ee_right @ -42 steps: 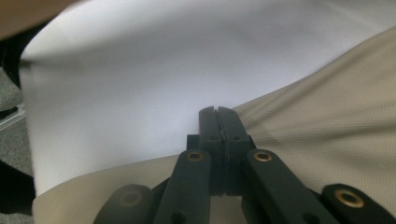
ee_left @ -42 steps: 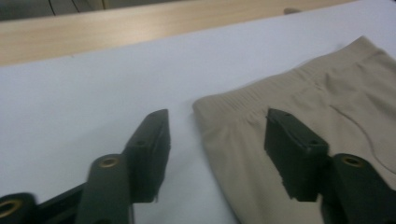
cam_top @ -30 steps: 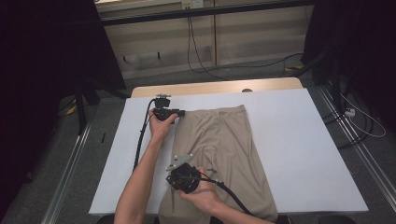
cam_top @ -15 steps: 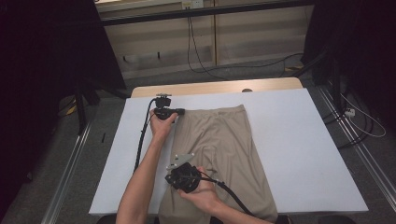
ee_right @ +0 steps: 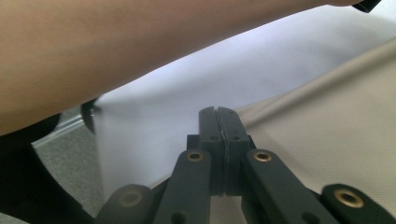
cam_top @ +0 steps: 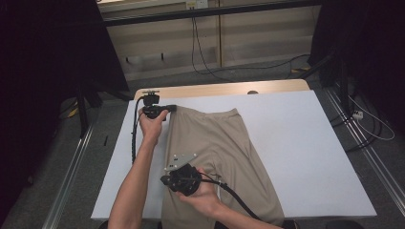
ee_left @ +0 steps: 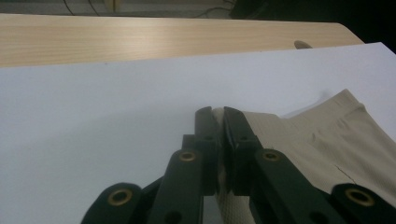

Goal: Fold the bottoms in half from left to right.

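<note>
White-covered wooden table (cam_top: 296, 143)

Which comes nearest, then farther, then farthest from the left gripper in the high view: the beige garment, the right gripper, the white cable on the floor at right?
1. Beige garment, its far corner at the left gripper.
2. Right gripper, at the garment's near left edge.
3. White cable, floor, far right.

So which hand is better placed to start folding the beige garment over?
Probably the left. The left tool is already clamped on the beige garment at its far left corner, ready to lift. The right tool, shut, sits at the garment's left edge mid-way.
</note>
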Action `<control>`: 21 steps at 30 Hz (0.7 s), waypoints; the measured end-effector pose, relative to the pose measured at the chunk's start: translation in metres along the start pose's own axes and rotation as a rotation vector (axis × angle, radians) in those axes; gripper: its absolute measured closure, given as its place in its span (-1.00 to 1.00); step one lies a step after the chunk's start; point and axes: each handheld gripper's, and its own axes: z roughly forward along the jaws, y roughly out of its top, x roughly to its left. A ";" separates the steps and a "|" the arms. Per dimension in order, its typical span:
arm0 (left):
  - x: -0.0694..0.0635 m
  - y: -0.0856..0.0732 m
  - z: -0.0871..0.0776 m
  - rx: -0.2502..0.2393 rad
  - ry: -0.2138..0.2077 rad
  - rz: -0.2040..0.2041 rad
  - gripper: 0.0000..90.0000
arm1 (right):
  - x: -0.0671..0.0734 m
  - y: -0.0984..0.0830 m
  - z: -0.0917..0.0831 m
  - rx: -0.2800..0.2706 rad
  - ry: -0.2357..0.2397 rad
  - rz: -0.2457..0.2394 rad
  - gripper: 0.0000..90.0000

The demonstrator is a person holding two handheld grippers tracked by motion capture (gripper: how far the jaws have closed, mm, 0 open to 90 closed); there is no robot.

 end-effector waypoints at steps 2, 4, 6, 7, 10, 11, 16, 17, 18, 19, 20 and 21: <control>0.003 0.000 -0.004 -0.001 0.006 -0.005 0.90 | 0.003 0.003 0.000 -0.009 0.013 0.003 1.00; 0.005 0.000 -0.006 -0.006 0.006 -0.017 0.90 | 0.006 0.006 0.000 -0.020 0.022 -0.002 1.00; 0.007 0.000 -0.010 -0.005 0.010 -0.016 0.90 | 0.008 0.010 -0.001 -0.029 0.033 -0.003 1.00; 0.007 0.000 -0.010 -0.005 0.010 -0.016 0.90 | 0.008 0.010 -0.001 -0.029 0.033 -0.003 1.00; 0.013 0.000 -0.020 -0.020 0.024 -0.039 0.90 | 0.008 0.017 -0.001 -0.048 0.049 0.008 1.00; 0.013 0.000 -0.020 -0.020 0.024 -0.039 0.90 | 0.008 0.017 -0.001 -0.048 0.049 0.008 1.00; 0.021 0.002 -0.037 -0.040 0.041 -0.046 0.90 | 0.015 0.027 -0.003 -0.075 0.068 -0.005 1.00; 0.021 0.002 -0.037 -0.040 0.041 -0.046 0.90 | 0.015 0.027 -0.003 -0.075 0.068 -0.005 1.00; 0.023 0.002 -0.042 -0.046 0.056 -0.050 0.90 | 0.018 0.030 -0.003 -0.085 0.077 -0.005 1.00; 0.023 0.002 -0.042 -0.046 0.056 -0.050 0.90 | 0.018 0.032 -0.004 -0.090 0.079 -0.009 1.00; 0.026 0.003 -0.049 -0.046 0.065 -0.056 0.90 | 0.020 0.034 -0.004 -0.096 0.083 -0.010 1.00; 0.026 0.003 -0.049 -0.046 0.065 -0.056 0.90 | 0.020 0.034 -0.004 -0.096 0.083 -0.010 1.00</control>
